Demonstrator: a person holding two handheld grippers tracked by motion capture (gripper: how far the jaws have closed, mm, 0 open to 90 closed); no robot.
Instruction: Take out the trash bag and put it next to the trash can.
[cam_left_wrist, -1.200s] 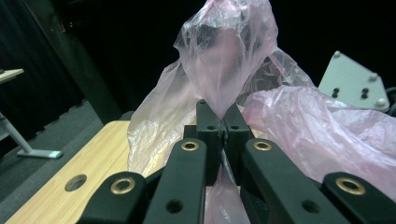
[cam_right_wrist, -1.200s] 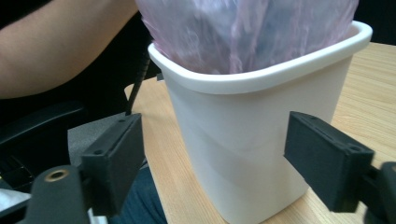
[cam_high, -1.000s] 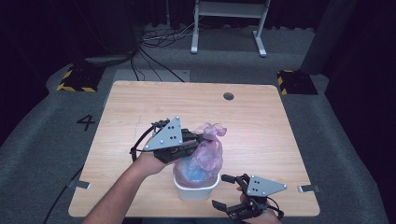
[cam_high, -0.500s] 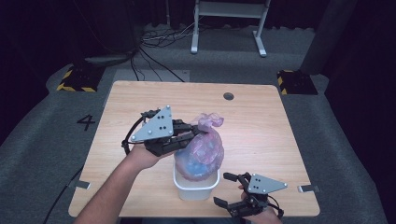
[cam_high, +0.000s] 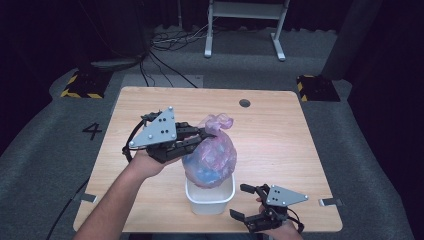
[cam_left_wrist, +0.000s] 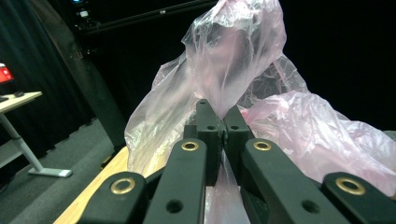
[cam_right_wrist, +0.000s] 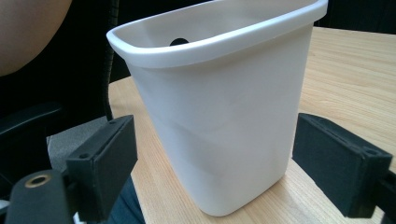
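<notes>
A pink, see-through plastic bag (cam_high: 214, 156) with blue contents hangs over a white plastic bin (cam_high: 210, 201) near the table's front edge. The bag's bottom is at the bin's rim. My left gripper (cam_high: 207, 133) is shut on the bag's gathered neck, and the loose top flares above it. In the left gripper view the jaws (cam_left_wrist: 223, 116) pinch the bag's film (cam_left_wrist: 243, 60). My right gripper (cam_high: 241, 201) stands open just right of the bin. In the right gripper view its pads (cam_right_wrist: 108, 158) flank the bin (cam_right_wrist: 224, 107) without pressing on it.
The wooden table (cam_high: 280, 135) has a round cable hole (cam_high: 244, 103) at the back. Its front edge runs just below the bin. Yellow-and-black blocks (cam_high: 80, 84) and a white desk frame (cam_high: 245, 25) stand on the floor beyond.
My left gripper has risen and shifted a little left, drawing the bag up out of the bin. The right gripper has stayed in place.
</notes>
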